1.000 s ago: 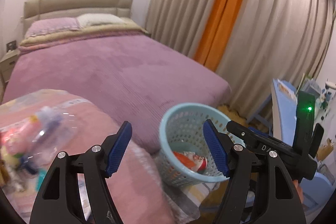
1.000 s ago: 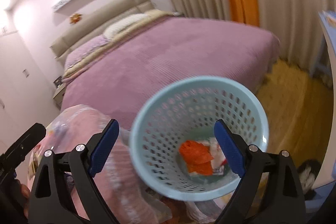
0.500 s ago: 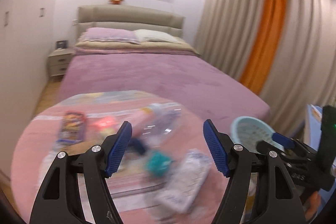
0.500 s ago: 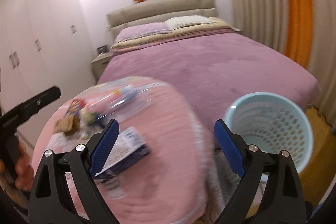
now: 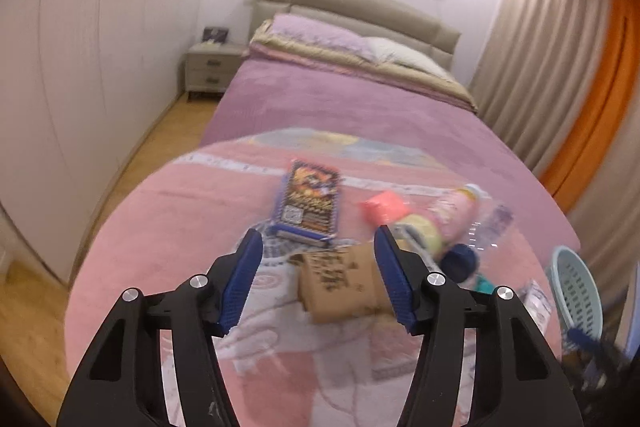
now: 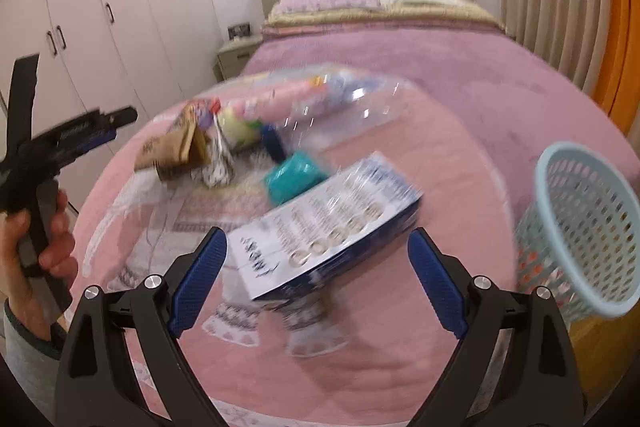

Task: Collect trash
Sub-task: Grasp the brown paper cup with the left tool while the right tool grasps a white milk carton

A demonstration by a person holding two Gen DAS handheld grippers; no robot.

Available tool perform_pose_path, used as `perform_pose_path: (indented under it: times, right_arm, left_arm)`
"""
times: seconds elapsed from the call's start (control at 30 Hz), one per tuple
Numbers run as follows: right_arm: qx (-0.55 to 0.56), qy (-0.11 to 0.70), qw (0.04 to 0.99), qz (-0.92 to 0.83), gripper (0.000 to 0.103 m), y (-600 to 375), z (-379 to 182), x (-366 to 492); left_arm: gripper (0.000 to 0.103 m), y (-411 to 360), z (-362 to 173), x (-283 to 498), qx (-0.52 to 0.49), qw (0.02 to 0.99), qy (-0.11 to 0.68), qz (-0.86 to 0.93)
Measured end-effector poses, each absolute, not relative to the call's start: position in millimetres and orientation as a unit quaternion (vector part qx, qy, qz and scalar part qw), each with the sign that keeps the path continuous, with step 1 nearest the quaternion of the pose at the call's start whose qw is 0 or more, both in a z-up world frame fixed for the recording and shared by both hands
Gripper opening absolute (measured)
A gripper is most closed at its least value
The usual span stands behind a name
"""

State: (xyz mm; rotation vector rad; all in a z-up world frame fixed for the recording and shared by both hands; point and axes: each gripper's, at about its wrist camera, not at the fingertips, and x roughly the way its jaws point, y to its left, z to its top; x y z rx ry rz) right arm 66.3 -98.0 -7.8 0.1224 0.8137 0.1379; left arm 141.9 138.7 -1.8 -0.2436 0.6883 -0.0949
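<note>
Trash lies on a round pink-covered table [image 5: 168, 227]. My left gripper [image 5: 318, 283] is open, its blue pads on either side of a brown cardboard box [image 5: 340, 281]. Beyond it lie a dark snack packet [image 5: 310, 205], a red wrapper [image 5: 382, 207] and a clear plastic bottle [image 5: 486, 225]. My right gripper [image 6: 318, 283] is open over a white-and-blue flat box [image 6: 324, 223]. A teal object [image 6: 294, 177] and the brown box [image 6: 176, 151] lie farther back. The light blue basket [image 6: 580, 227] stands at the table's right.
A bed with a purple cover [image 5: 340, 103] lies behind the table. White wardrobes [image 5: 60, 47] line the left wall, with a nightstand [image 5: 210, 71] beside the bed. Curtains [image 5: 540, 67] hang on the right. The left gripper's handle and hand [image 6: 40, 187] show in the right wrist view.
Both grippers have swung left from the basket to over the table. The left now frames the brown box, the right the white-and-blue box. Both stayed open.
</note>
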Motion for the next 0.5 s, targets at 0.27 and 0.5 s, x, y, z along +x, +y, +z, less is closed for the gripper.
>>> perform_pose_path:
  times: [0.27, 0.5]
  right_arm:
    - [0.066, 0.427, 0.901, 0.036, 0.088, -76.7, -31.4, 87.2]
    - [0.067, 0.440, 0.895, 0.022, 0.088, -89.9, -36.2, 85.4]
  left_arm:
    - [0.046, 139.6, -22.7, 159.7, -0.157, 0.911, 0.368, -0.104]
    - [0.041, 131.5, -31.4, 145.8, -0.173, 0.900, 0.369, -0.154]
